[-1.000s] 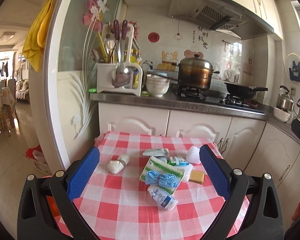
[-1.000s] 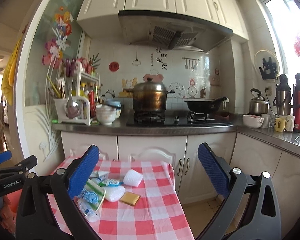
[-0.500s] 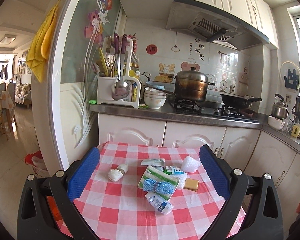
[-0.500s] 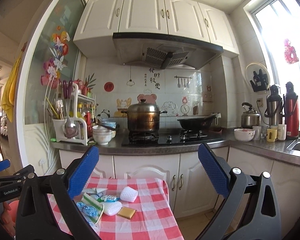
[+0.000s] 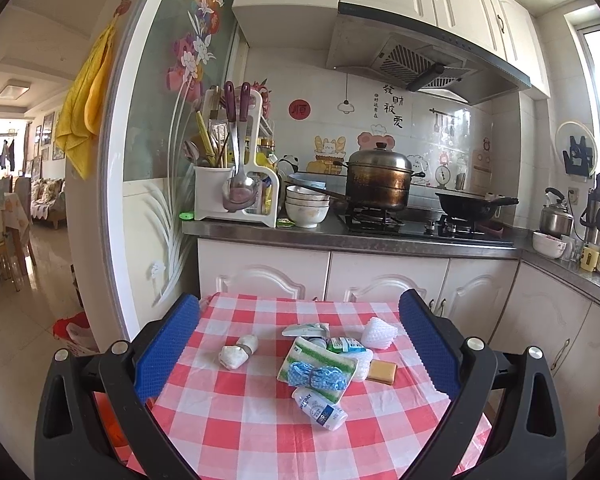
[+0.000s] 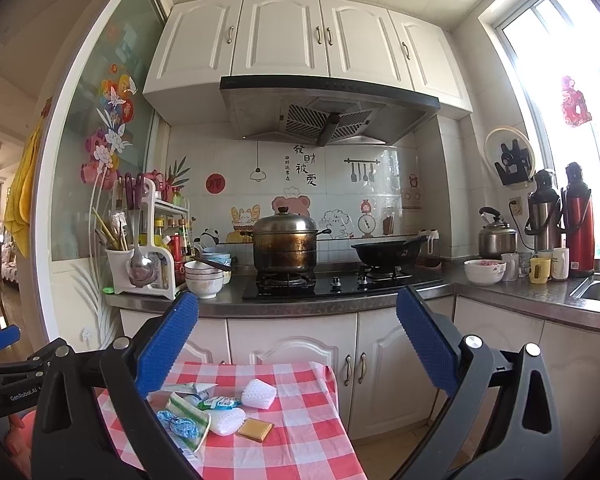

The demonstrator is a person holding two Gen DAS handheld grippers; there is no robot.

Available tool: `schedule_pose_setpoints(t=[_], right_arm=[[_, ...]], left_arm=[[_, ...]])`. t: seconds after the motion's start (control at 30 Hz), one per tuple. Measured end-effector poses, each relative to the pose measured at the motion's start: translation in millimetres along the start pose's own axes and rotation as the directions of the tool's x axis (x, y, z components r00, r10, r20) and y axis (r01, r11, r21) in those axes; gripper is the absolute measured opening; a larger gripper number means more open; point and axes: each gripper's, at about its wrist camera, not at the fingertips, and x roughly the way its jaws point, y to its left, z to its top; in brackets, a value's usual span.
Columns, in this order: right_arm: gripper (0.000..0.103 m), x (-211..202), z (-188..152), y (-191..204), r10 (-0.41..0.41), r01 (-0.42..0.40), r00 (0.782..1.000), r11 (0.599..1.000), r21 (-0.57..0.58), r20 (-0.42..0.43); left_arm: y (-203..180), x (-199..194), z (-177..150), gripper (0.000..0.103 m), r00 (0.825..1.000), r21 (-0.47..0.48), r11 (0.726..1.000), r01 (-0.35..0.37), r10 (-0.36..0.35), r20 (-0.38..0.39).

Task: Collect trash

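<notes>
L gripper (image 5: 298,344): jaws spread wide, blue pads (image 5: 166,346) angled outward, nothing between them, held level, pointing fwd. R gripper (image 6: 298,344): same, wide apart and empty, prob. raised higher than L. L gripper body visible at R view's left edge.

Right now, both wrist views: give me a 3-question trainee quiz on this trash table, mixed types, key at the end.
1. True or false: the left gripper is shut on the small plastic bottle.
2. Multiple choice: what sits loose on the checked tablecloth, apart to the left of the main pile? A) tan square packet B) white foam net C) white crumpled wad
3. Fill in: the blue cord bundle lies on top of the ____-and-white striped package.

Key: 1 false, both it and the right gripper are open and hold nothing; 2 C; 3 green.
</notes>
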Motion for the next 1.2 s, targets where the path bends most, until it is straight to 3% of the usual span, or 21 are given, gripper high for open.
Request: schedule_pose_setpoints(t=[0.6,0.83,1.2], right_arm=[[0.1,7,-5,-1,0.062,-0.061,0.998,0.998,0.032,-0.033],[0.1,25,-18,5,0.128,-0.125,0.988,0.991,0.038,-0.082],[0.1,81,-78,6,0.201,-0.18,0.951,0.978,0.108,-0.234]], left_arm=[[-1,5,-4,0.098,0.998,0.026,0.998,-0.057,0.058,-0.008],[8,24,-14,0.098,0.996,0.013,0.996,-0.084,0.085,-0.042],[34,79,-65,0.098,0.975,-0.009,0.995,-0.104,0.1,-0.198]])
